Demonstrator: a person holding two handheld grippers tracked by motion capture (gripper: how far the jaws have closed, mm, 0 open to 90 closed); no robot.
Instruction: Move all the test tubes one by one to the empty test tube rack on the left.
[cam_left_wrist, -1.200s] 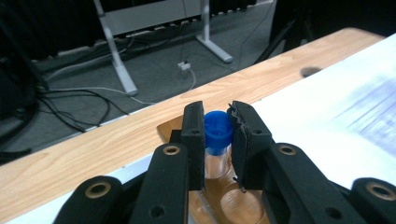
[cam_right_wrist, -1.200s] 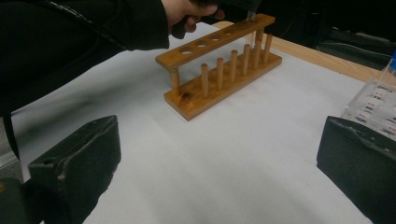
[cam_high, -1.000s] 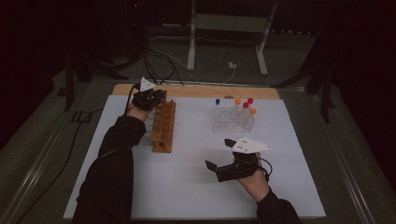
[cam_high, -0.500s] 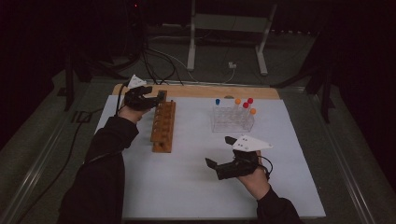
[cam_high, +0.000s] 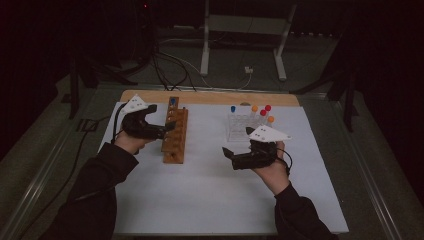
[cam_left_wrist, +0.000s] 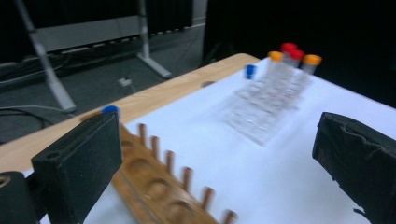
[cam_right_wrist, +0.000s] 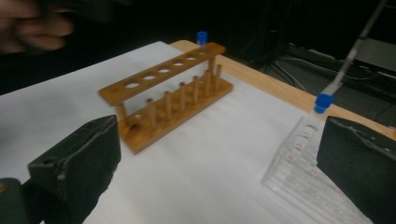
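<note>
A wooden tube rack (cam_high: 175, 139) lies on the white mat, with one blue-capped tube (cam_high: 172, 101) standing at its far end. My left gripper (cam_high: 169, 128) hovers at the rack's left side; its jaws have just been opening and nothing is between them. In the left gripper view the left gripper (cam_left_wrist: 215, 182) gapes over the wooden rack (cam_left_wrist: 161, 191), with the blue cap (cam_left_wrist: 110, 109) just behind its left jaw. My right gripper (cam_high: 228, 153) is open in front of the clear plastic rack (cam_high: 242, 127). The right gripper (cam_right_wrist: 215, 163) frames the wooden rack (cam_right_wrist: 168, 100) and the clear rack (cam_right_wrist: 306, 179).
The clear rack holds several capped tubes: blue (cam_high: 233, 109), orange (cam_high: 254, 108) and red (cam_high: 268, 107). A light wooden board (cam_high: 210, 97) edges the mat's far side. Cables and a metal stand (cam_high: 205, 45) lie on the floor beyond the table.
My left gripper has drawn back from the far end of the wooden rack toward the person and opened, leaving the blue-capped tube standing there. My right hand has shifted slightly toward the clear rack.
</note>
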